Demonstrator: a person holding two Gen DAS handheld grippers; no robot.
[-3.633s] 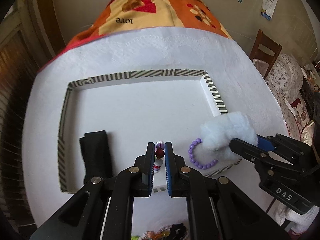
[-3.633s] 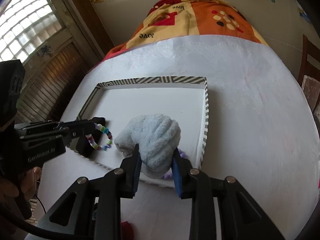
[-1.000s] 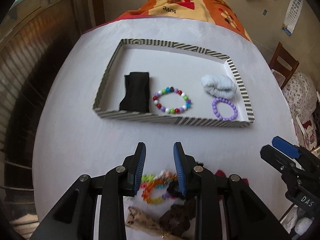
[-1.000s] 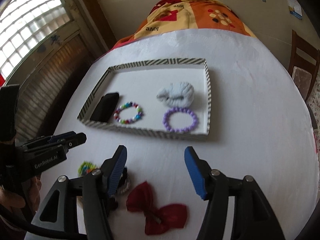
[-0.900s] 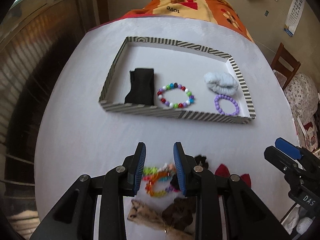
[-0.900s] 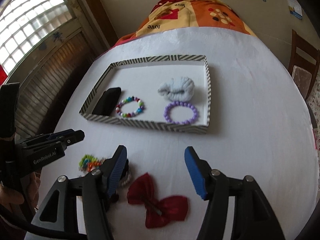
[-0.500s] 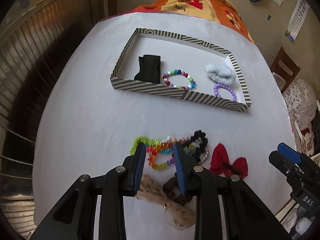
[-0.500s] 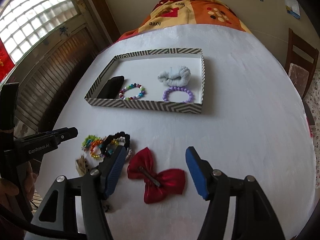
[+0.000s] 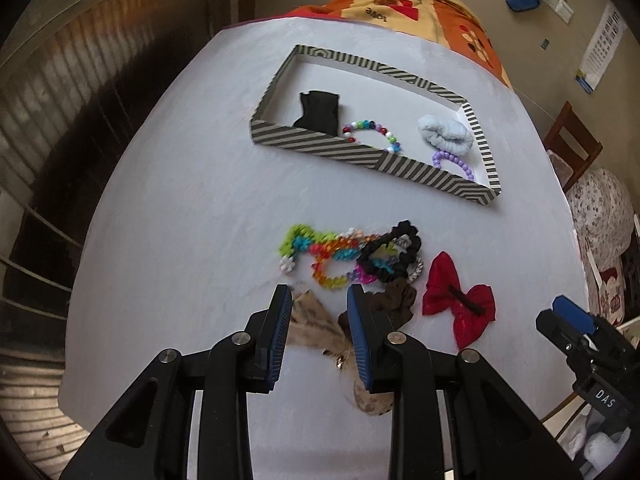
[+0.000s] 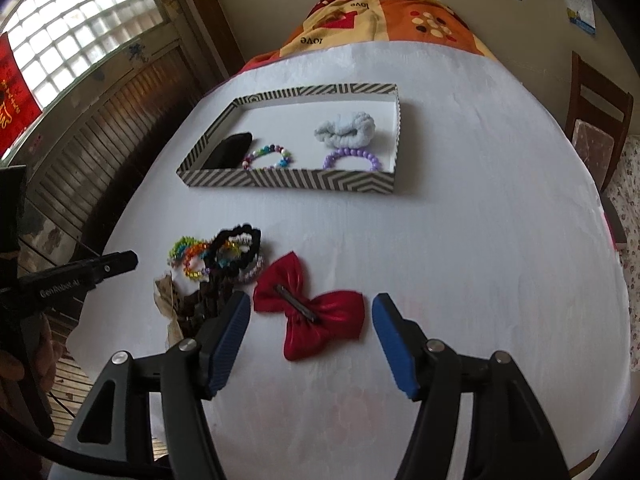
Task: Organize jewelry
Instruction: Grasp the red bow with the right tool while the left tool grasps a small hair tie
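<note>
Now four things lie in the striped tray (image 10: 288, 180): a black piece (image 10: 232, 150), a colourful bead bracelet (image 10: 266, 157), a purple bracelet (image 10: 352, 159) and a pale blue scrunchie (image 10: 346, 130). The rest waits on the white table (image 10: 460, 220), near the person: a tangled pile (image 9: 348, 252) of bright bracelets and a black scrunchie, a brown scrunchie (image 9: 394, 302), a beige bow (image 9: 316, 326) and a red bow (image 10: 310, 306).

The right gripper (image 10: 312, 320) has its fingers spread wide and empty, with the red bow lying between them. The left gripper (image 9: 320, 320) is also empty, its fingers parted only a little, above the beige bow and the near edge of the pile.

I think the next step is picking the red bow. It is better to come straight down and close over the middle, where the dark clip (image 10: 296, 302) sits, because the satin wings are soft and may slip. The pile needs care: its rings overlap, so one pull may drag several.
</note>
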